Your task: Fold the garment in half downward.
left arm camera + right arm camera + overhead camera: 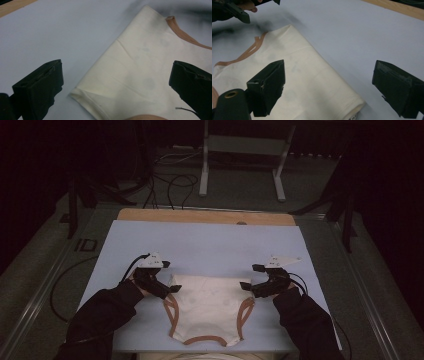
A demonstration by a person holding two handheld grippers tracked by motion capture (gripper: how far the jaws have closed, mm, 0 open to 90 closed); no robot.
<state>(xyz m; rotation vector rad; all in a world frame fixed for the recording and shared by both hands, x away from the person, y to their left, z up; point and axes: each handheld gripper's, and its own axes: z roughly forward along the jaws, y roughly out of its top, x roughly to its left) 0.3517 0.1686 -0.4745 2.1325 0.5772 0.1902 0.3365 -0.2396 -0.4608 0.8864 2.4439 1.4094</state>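
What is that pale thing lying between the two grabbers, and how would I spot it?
Look at the light blue mat covering the table; near its front edge, between the left gripper and the right gripper, lies a folded cream garment. Its orange-brown trim along the curved openings marks it out.

A folded garment (207, 307) lies on the mat (200, 242) near its front edge, midway across. The left gripper (172, 289) sits at the garment's far left corner, the right gripper (244, 286) at its far right corner — each with jaws spread astride the folded far edge. Behind the mat runs a strip of bare table (200, 216).
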